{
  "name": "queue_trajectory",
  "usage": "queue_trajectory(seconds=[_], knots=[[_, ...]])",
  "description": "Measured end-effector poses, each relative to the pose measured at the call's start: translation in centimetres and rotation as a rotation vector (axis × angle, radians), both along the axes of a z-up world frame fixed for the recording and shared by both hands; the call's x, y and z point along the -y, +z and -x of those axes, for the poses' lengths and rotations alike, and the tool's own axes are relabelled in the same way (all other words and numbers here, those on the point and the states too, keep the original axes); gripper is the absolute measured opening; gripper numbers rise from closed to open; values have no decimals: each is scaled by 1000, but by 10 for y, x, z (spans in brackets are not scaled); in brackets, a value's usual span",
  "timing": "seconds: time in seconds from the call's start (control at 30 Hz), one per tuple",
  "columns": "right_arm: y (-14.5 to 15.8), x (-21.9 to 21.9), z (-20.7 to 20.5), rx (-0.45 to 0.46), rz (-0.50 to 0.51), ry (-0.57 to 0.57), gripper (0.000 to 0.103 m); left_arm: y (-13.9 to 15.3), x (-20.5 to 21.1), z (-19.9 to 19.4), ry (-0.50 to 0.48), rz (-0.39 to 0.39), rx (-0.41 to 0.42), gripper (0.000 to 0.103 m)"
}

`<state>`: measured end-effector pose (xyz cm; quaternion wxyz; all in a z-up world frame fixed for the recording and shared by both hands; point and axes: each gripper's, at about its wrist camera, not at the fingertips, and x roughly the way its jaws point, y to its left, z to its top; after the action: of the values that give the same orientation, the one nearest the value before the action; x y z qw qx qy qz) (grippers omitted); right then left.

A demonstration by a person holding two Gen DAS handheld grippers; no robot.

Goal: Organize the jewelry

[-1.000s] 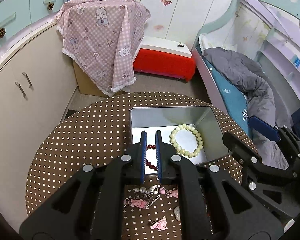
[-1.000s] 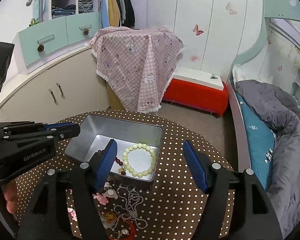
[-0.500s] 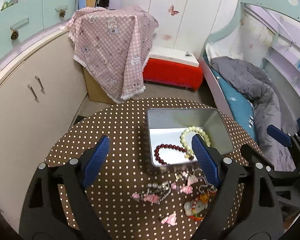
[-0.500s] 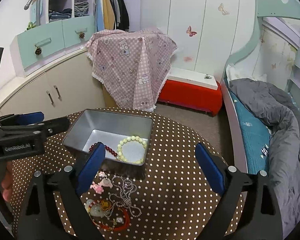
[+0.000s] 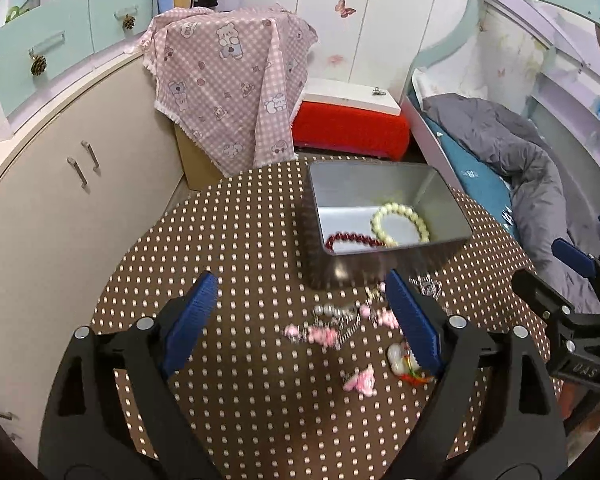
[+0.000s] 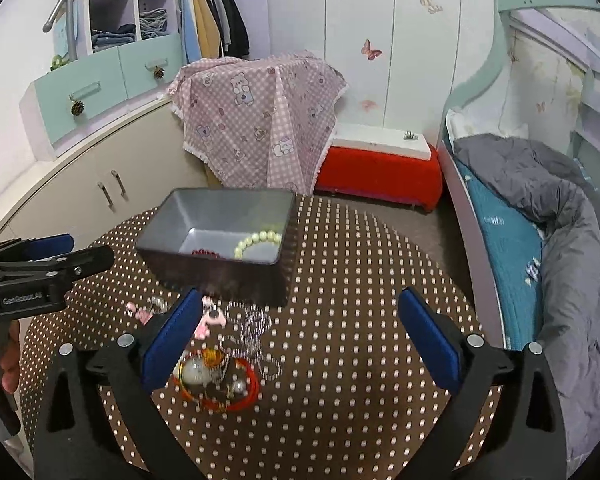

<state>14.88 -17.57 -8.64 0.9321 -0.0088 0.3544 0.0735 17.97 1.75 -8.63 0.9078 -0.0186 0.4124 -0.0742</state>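
The dark red bead bracelet (image 5: pixel 350 240) now lies released inside the grey metal box (image 5: pixel 446 210); both the left hand-held gripper (image 5: pixel 300 316) and the right hand-held gripper (image 6: pixel 300 332) are opening, empty, ready for the next piece.

Pastel bedroom: butterfly wardrobe (image 6: pixel 380 40), bed (image 6: pixel 520 216), red bench (image 6: pixel 380 168)

A round table covered in brown cloth with white polka dots (image 5: pixel 236 240) is carrying a rectangular grey metal tin (image 5: pixel 448 216). Loose pink charms, pearl beads, silver chains and a red cord bracelet (image 6: pixel 216 376) are lying scattered just beside it.
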Motion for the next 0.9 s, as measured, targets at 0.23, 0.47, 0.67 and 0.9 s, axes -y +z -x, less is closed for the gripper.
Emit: queue_trajectory(seconds=[0.23,0.47,0.67,0.9], knots=[[-17,3,15,-52,-22,-17,95,-18,2,23,-31,-11,-28,89],[-35,6,27,-86,-19,-39,95,-42,9,36,-113,14,-34,89],[-46,5,35,-100,-18,-41,95,-60,24,47,-187,-13,4,89],[-50,1,38,-111,-10,-34,95,-72,32,50,-230,-43,26,40]])
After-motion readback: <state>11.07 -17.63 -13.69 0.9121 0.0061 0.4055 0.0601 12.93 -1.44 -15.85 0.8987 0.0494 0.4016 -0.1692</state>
